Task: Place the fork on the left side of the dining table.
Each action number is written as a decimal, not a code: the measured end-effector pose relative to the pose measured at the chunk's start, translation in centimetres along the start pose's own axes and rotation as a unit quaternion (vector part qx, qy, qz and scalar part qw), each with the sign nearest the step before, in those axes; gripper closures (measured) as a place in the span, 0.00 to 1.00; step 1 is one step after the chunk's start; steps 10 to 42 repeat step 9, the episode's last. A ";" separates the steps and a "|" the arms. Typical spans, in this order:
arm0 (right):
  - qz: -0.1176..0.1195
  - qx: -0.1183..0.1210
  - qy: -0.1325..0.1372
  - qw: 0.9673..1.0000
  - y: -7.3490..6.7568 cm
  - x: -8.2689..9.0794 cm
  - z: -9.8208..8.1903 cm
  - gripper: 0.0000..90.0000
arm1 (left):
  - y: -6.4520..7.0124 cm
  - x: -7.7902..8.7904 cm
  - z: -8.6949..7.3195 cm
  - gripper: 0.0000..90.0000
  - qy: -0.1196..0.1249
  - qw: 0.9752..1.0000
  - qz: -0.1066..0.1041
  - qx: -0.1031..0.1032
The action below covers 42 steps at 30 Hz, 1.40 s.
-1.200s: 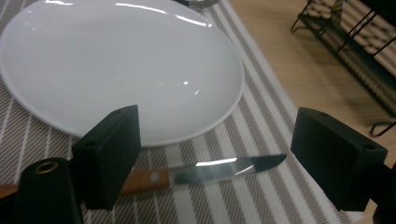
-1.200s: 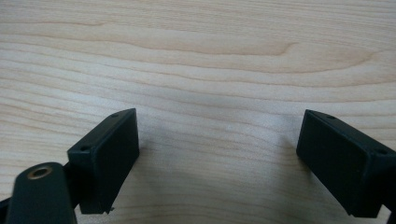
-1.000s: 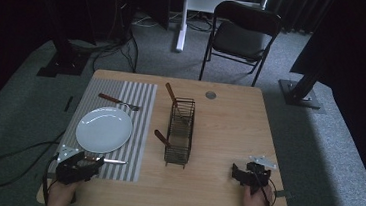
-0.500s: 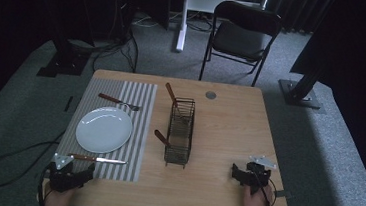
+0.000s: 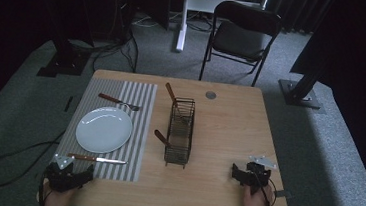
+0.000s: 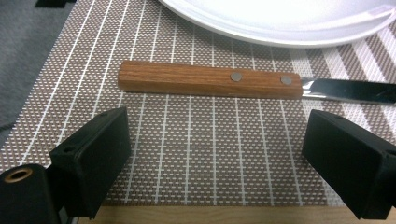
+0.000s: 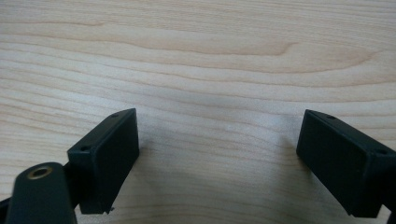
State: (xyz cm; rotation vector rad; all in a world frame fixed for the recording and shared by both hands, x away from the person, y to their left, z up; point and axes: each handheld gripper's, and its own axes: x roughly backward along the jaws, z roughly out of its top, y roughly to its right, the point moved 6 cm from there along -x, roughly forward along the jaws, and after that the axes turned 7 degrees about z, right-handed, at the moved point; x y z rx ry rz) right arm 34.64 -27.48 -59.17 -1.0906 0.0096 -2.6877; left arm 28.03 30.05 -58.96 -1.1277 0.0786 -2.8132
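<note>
The left gripper (image 6: 212, 154) hangs wide open just short of the knife (image 6: 210, 80), which lies on the placemat (image 5: 137, 144) just beside the plate (image 5: 104, 129); the place-setting step looks finished, with pulling clear or fetching another piece likely next. The jaws have just been opening, with nothing between them, and the gripper has drawn back from the knife. The right gripper (image 7: 219, 154) rests open and empty.

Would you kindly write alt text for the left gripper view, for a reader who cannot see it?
A wooden-handled knife lies flat on a striped woven placemat, just beyond the left gripper, whose two black jaws stand wide apart with nothing between them. The rim of a white plate lies behind the knife.
</note>
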 end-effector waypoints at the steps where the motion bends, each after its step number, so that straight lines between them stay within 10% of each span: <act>1: 0.000 0.000 0.000 1.000 0.0 0.0 0.0 0.14 | 0.0 0.0 0.0 0.09 0.001 1.000 0.001 -0.003; 42: 0.000 0.000 0.000 1.000 0.0 0.0 0.0 0.14 | 0.0 0.0 -0.1 0.09 0.009 1.000 0.002 -0.003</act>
